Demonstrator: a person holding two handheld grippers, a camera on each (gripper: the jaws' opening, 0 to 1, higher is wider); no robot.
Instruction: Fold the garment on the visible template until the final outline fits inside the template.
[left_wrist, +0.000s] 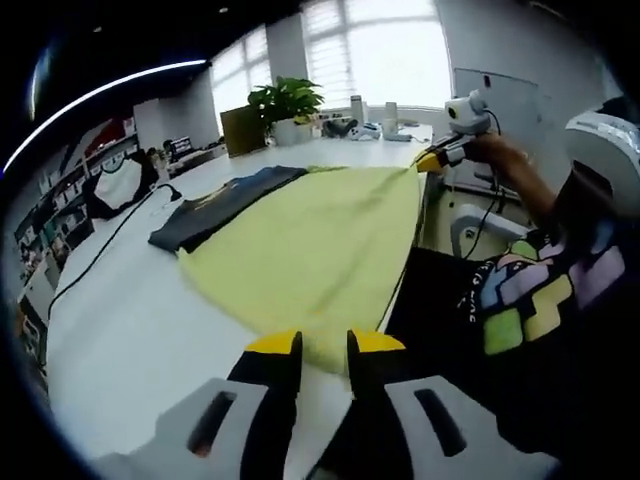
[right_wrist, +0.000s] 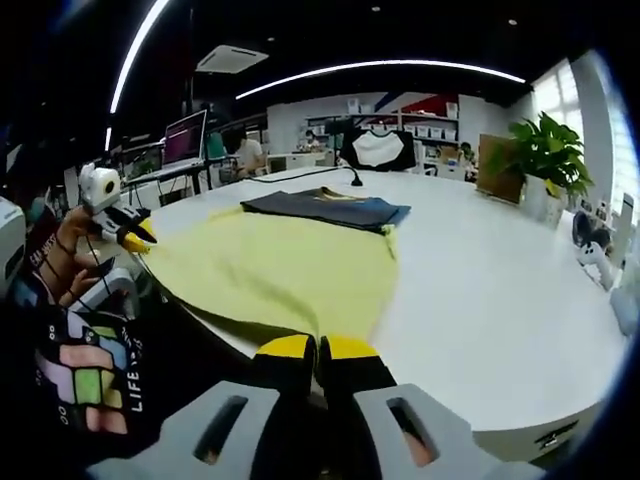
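A yellow-green garment (left_wrist: 310, 250) (right_wrist: 270, 270) lies spread flat on the white table (left_wrist: 130, 320), and one side reaches the table's edge. In the left gripper view my left gripper (left_wrist: 325, 345) is shut on the garment's near corner, with cloth running in between the yellow tips. At the upper right of that view my right gripper (left_wrist: 430, 160) pinches the far corner. In the right gripper view my right gripper (right_wrist: 318, 348) is shut on its corner, and my left gripper (right_wrist: 140, 238) holds the other corner at the left.
A dark grey garment (left_wrist: 215, 210) (right_wrist: 325, 208) lies flat just beyond the yellow one, touching its far edge. A potted plant (left_wrist: 285, 100) (right_wrist: 545, 150) and small items stand at the table's end. A black cable (left_wrist: 100, 250) crosses the table. The person's patterned top (left_wrist: 540, 290) is close by.
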